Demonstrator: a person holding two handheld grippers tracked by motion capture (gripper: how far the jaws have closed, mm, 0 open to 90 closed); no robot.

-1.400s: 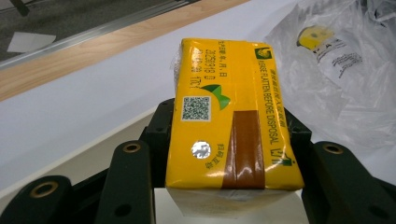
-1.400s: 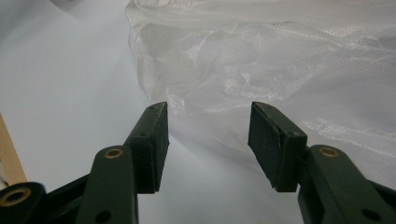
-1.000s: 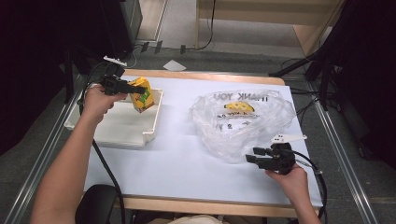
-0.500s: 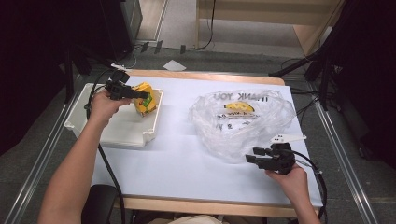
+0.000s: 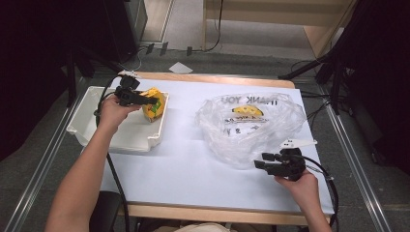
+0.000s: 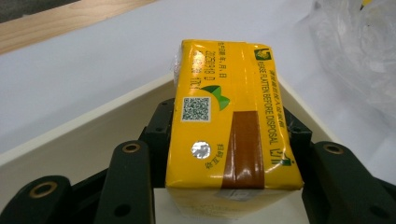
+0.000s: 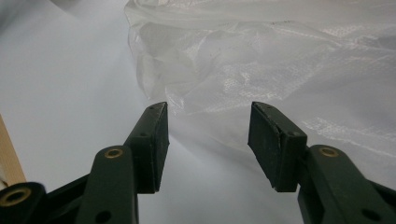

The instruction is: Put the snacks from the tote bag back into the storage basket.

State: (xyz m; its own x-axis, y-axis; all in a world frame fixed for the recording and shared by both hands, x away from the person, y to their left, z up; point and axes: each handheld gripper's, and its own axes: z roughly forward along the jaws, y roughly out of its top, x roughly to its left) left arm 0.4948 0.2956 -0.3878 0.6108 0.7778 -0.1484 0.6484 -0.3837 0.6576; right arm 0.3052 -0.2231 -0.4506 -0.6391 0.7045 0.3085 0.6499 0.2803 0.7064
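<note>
right gripper (image 5: 261, 162): we see it near the table's near right corner, jaws spread, nothing between, tips just short of the bag
plastic bag (image 5: 251, 123): crumpled, clear, on the table's right half
left gripper (image 5: 152, 101): jaws pinching the carton's two sides
yellow carton (image 6: 231, 126): held over the tray's right wall
white tray (image 5: 92, 130): at the table's far left corner

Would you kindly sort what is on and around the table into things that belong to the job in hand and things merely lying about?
In the job:
- yellow drink carton, clamped in the left hand-held gripper
- white tray beneath it
- clear plastic bag, with the open right hand-held gripper at its edge

Lying about:
- white scrap on the floor
- floor cables beyond the table
</note>
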